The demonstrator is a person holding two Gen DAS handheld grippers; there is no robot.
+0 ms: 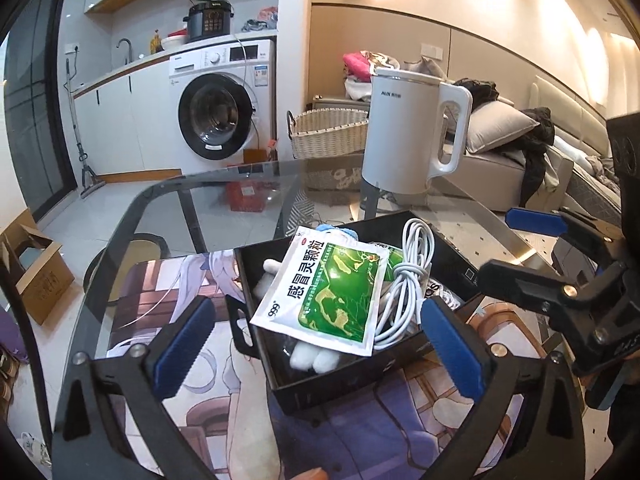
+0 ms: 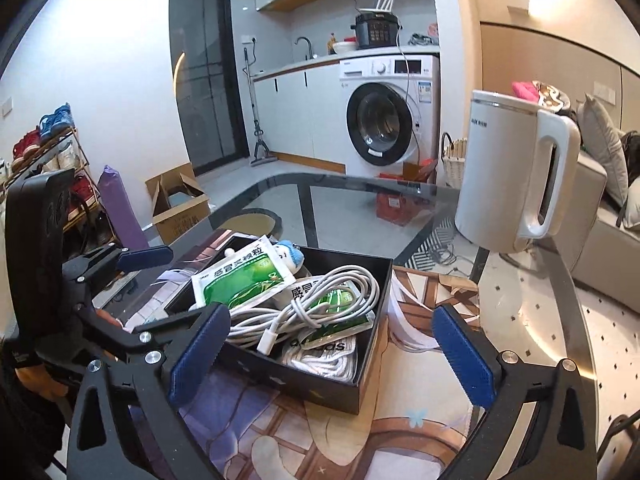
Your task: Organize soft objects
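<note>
Glass table [image 1: 168, 208] with black box [image 2: 372, 364] at centre frame; both grippers' jaws spread empty; the overhanging green sachet [image 1: 324, 292] may slide out if nudged.

A white kettle [image 1: 416, 136] is standing on the glass table [image 1: 248, 184] in front of me, its handle turned to the right. A printed mat [image 1: 168, 300] is lying on the glass nearer me. Beyond the table a washing machine [image 1: 222, 100] is sitting under the counter, and a black cooker [image 1: 210, 20] is resting on top of it. A wicker basket [image 1: 328, 132] is standing on the floor behind the kettle. A cardboard box [image 2: 178, 200] is lying open on the floor, a purple roll [image 2: 118, 204] is leaning beside a shoe rack [image 2: 44, 148], and a mop [image 2: 256, 120] is leaning against the cabinets.
</note>
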